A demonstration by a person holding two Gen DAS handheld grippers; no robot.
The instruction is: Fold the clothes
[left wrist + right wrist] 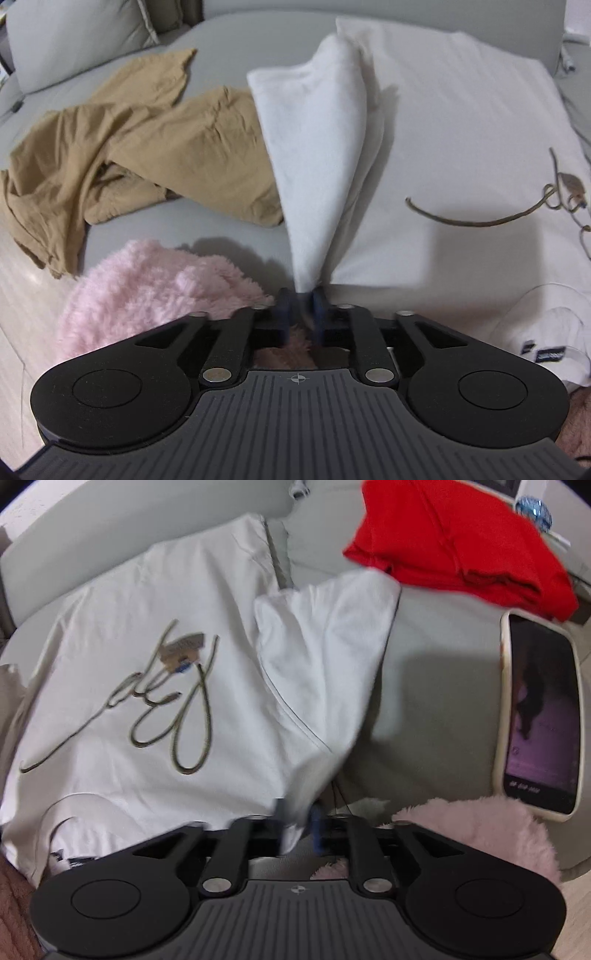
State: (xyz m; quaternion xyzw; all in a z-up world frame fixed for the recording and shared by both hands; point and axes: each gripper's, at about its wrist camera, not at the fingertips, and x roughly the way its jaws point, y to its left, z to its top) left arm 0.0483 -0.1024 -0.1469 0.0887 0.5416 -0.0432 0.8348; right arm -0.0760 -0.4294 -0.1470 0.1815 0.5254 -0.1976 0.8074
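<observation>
Grey upholstered sofa seat (pixel 229 48) serves as the work surface. White cotton T-shirt with gold script lettering (pixel 122 657) lies spread flat across it. Left gripper (pixel 301 308) pinches the shirt's left sleeve, cloth lifted into a taut cone. Right gripper (pixel 299 825) is clamped on the right sleeve, also raised. Crumpled tan garment (pixel 110 147) beside shirt. Folded red garment (pixel 461 542) at far end; smartphone in pale case (pixel 539 716) near it. Pink fluffy fabric (pixel 147 288) at near edge.
</observation>
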